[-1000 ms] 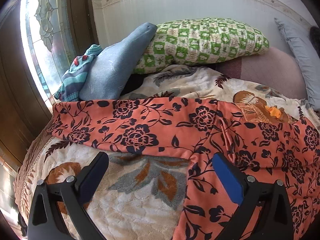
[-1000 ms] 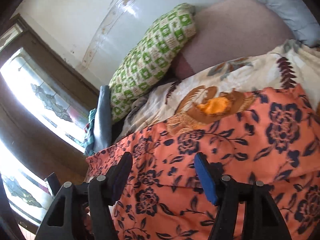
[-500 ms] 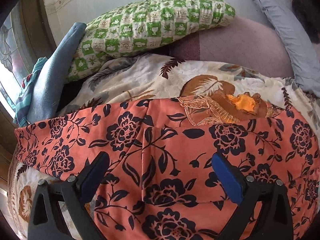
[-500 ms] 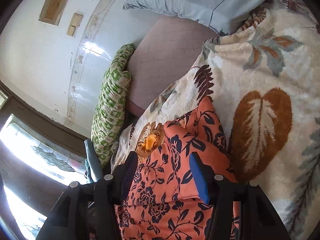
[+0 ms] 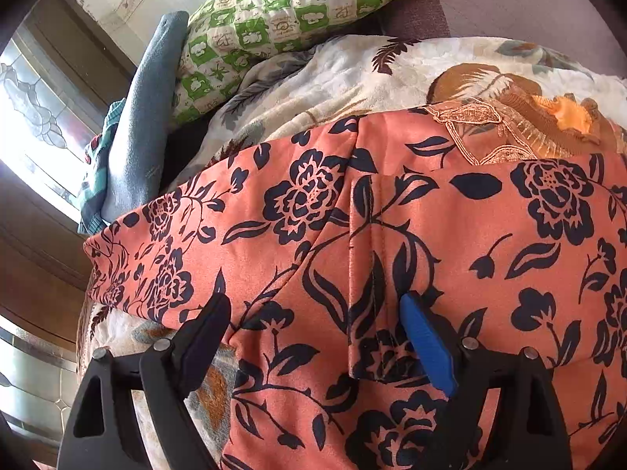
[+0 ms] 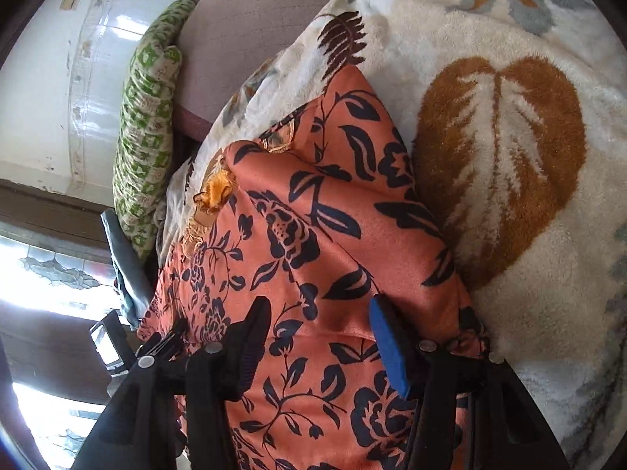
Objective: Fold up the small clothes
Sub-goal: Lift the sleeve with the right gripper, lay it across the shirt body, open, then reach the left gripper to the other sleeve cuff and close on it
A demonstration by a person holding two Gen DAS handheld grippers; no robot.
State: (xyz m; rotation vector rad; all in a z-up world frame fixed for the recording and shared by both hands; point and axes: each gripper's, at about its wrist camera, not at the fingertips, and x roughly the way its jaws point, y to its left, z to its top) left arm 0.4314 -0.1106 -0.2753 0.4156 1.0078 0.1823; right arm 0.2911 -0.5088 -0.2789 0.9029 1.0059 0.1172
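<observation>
On my left wrist view, the left gripper (image 5: 313, 333) is closing, jaws wide over the orange floral garment (image 5: 450, 235) on the blanket (image 5: 333, 74); I read no writing. On the right, the right gripper (image 6: 319, 337) stands half-open over the garment (image 6: 313, 235), not pinching.

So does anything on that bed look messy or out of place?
Mostly the orange floral garment: it lies spread over the leaf-print blanket, unfolded, with a raised crease running down it. A blue cloth and a striped one are bunched against the green checked pillow. Nothing looks torn or spilled.
</observation>
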